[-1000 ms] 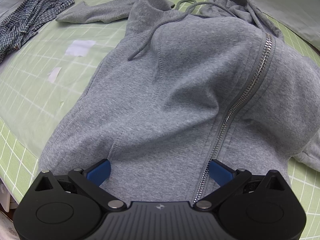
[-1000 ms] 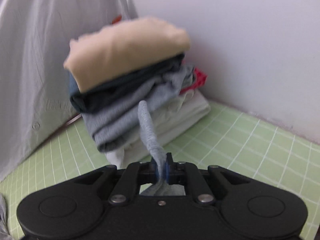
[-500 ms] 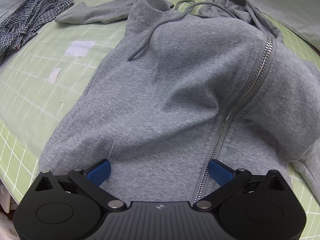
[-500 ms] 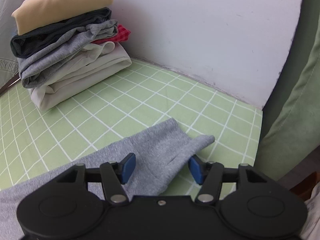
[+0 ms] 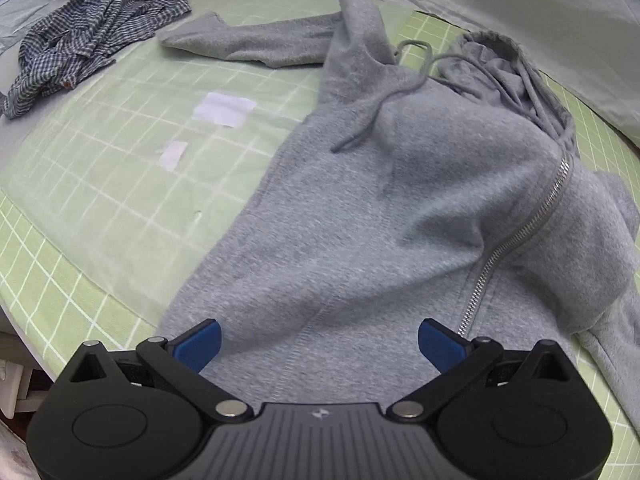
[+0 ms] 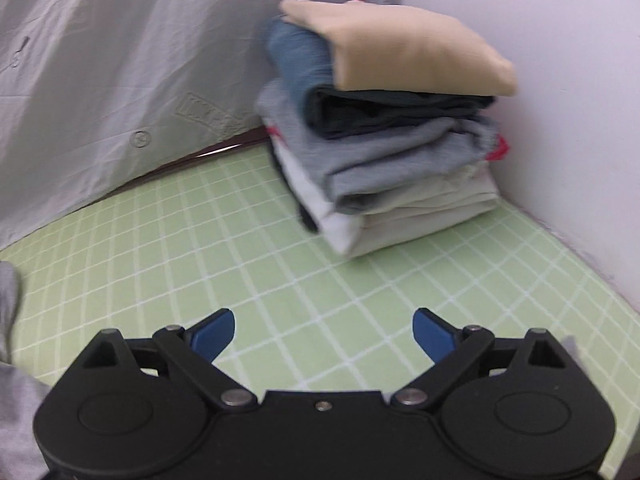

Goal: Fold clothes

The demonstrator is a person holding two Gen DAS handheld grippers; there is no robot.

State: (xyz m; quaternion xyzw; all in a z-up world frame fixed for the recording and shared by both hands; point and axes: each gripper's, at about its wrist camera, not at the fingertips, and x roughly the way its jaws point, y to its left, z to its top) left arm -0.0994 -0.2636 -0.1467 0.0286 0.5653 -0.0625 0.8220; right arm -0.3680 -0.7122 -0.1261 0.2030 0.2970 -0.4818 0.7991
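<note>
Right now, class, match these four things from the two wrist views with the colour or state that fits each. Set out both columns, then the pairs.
Things:
1. hoodie
2. crumpled shirt
3. top of the stack
4. right tongs

Colour or state:
A. beige, folded
B. open, holding nothing
C. grey, zipped, spread on the mat
D. blue check, unfolded

Pairs: 1-C, 2-D, 3-A, 4-B
</note>
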